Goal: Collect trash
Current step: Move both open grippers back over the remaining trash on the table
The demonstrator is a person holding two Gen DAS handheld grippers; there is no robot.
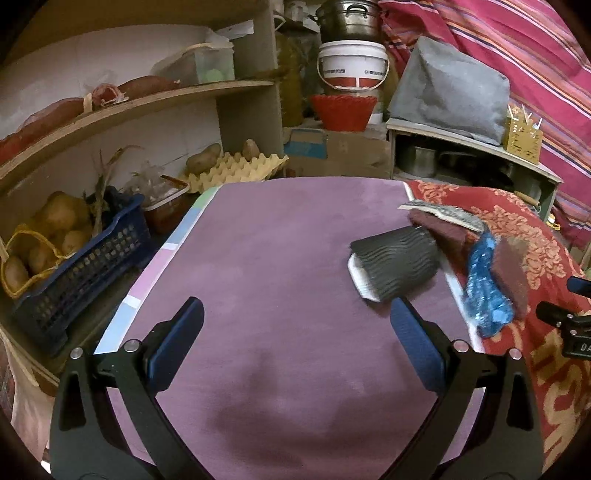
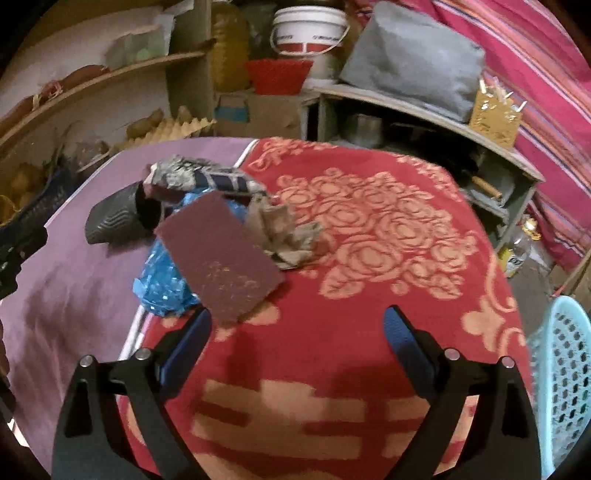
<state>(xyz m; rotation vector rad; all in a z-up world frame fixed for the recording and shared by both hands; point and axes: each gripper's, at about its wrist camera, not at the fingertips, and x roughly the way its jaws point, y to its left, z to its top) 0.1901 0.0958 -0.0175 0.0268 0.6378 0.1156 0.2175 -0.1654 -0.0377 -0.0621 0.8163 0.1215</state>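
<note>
Now both approach the trash pile [image 2: 207,229] on the table [image 1: 280,258], at its cloth seam. Left hand-held gripper [image 1: 295,347] and right hand-held gripper [image 2: 297,347] gape empty. Next, likely: right closes on the maroon pad [image 2: 218,254]; basket [image 2: 561,369] waits right.

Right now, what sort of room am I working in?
Most likely a home storeroom or pantry corner. Wooden shelves hold a blue crate of potatoes and egg trays, with a cooking pot stacked on a white bucket behind the cloth-covered table.
</note>
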